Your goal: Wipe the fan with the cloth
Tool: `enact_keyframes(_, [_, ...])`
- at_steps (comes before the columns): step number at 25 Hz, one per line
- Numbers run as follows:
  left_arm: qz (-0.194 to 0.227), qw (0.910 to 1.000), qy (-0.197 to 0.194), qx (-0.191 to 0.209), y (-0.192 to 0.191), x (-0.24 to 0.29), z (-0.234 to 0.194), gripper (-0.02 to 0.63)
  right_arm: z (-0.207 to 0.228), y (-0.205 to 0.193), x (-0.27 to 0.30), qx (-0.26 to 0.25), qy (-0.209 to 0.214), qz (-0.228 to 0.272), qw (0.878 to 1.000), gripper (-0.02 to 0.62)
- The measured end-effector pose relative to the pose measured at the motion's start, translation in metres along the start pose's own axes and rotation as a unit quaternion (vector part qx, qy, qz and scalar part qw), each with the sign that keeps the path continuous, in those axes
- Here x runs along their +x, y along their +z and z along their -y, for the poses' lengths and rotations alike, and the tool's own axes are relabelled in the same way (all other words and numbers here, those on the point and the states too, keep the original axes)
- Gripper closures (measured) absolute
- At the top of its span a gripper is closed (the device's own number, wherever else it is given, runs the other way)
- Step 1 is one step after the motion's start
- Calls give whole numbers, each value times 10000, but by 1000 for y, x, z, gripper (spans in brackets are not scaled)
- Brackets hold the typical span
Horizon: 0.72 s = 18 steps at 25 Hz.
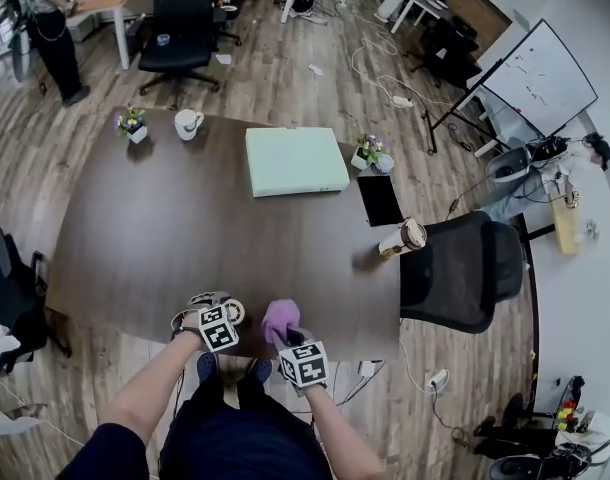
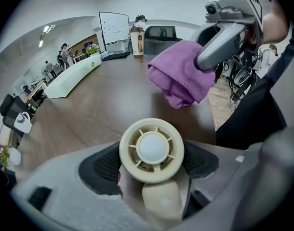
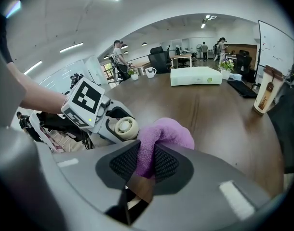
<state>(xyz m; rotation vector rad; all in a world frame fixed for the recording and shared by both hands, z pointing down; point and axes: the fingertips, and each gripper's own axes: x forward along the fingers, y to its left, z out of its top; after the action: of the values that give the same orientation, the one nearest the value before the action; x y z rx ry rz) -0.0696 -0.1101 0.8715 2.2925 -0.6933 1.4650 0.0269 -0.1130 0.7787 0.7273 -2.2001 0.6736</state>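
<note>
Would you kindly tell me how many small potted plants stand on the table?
2. One potted plant stands at the far left, beside the white mug; the second potted plant sits just right of the pale green box. No others show.

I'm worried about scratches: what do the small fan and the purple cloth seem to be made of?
The fan is likely moulded plastic, cream, smooth and matte: thin even ribs ring a rounded centre cap. The cloth is soft fabric, perhaps microfibre or terry, judging by its fuzzy nap and limp folds.
</note>
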Motion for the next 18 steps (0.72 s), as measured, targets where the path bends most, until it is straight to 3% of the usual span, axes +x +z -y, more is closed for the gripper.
enact_keyframes(6, [-214, 9996, -151, -102, -6, 10, 1, 230, 2, -5, 1, 27, 52, -24, 10000, 515])
enact_keyframes(11, [-146, 9982, -427, -391, -1, 7, 0, 227, 4, -8, 1, 46, 49, -94, 9999, 515])
enact_keyframes(15, [68, 9989, -162, -436, 2, -2, -3, 212, 6, -9, 3, 86, 25, -87, 9999, 514])
enact_keyframes(18, [491, 9956, 19, -800, 9, -19, -8, 196, 13, -8, 7, 59, -13, -93, 9999, 515])
